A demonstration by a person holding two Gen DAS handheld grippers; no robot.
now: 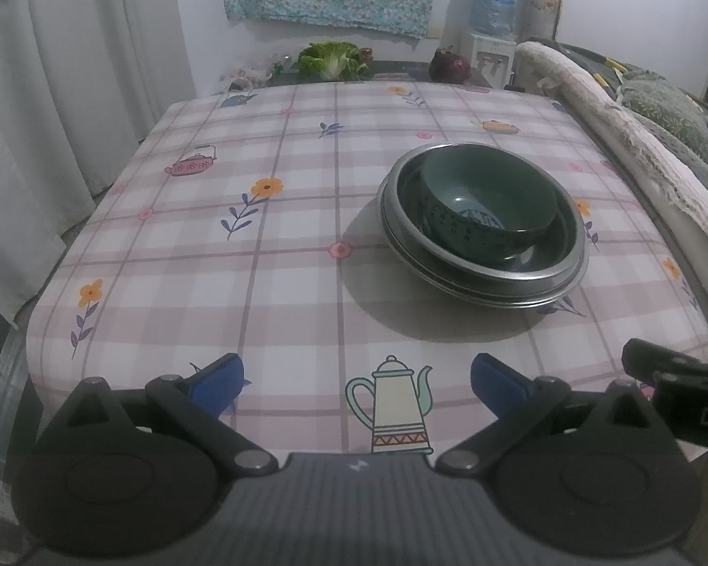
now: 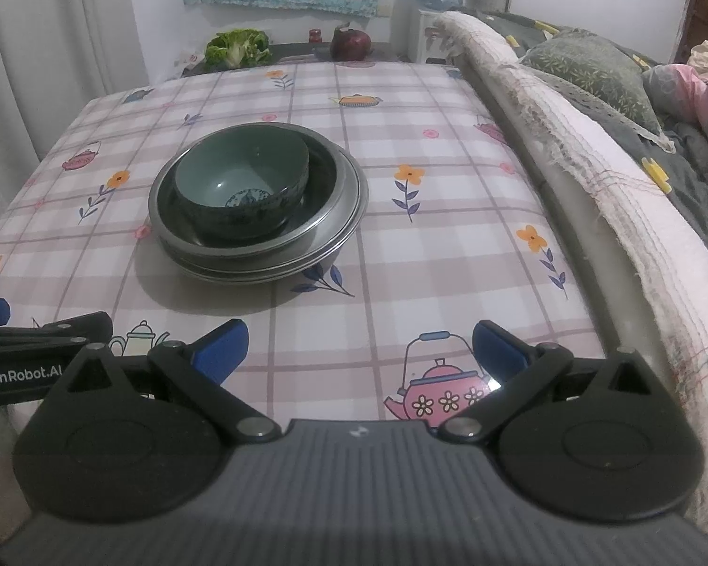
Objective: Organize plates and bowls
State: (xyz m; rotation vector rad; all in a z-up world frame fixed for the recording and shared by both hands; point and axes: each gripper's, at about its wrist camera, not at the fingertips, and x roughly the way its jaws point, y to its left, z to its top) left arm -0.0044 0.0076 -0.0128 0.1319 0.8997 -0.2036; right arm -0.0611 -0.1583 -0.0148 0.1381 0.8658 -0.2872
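A dark green bowl (image 1: 488,203) sits inside a stack of metal plates (image 1: 453,278) on the checked tablecloth (image 1: 259,259). In the right wrist view the same bowl (image 2: 240,188) and plates (image 2: 335,236) lie left of centre. My left gripper (image 1: 356,377) is open and empty near the table's front edge, short of the stack. My right gripper (image 2: 358,349) is open and empty, also at the front edge, to the right of the stack. The left gripper's body (image 2: 42,358) shows at the left edge of the right wrist view.
A bed with a frayed white cover (image 2: 590,151) and pillows runs along the table's right side. A green cabbage (image 1: 332,59), a dark red round object (image 1: 448,66) and a water dispenser (image 1: 491,23) stand beyond the far edge. White curtains (image 1: 71,94) hang at left.
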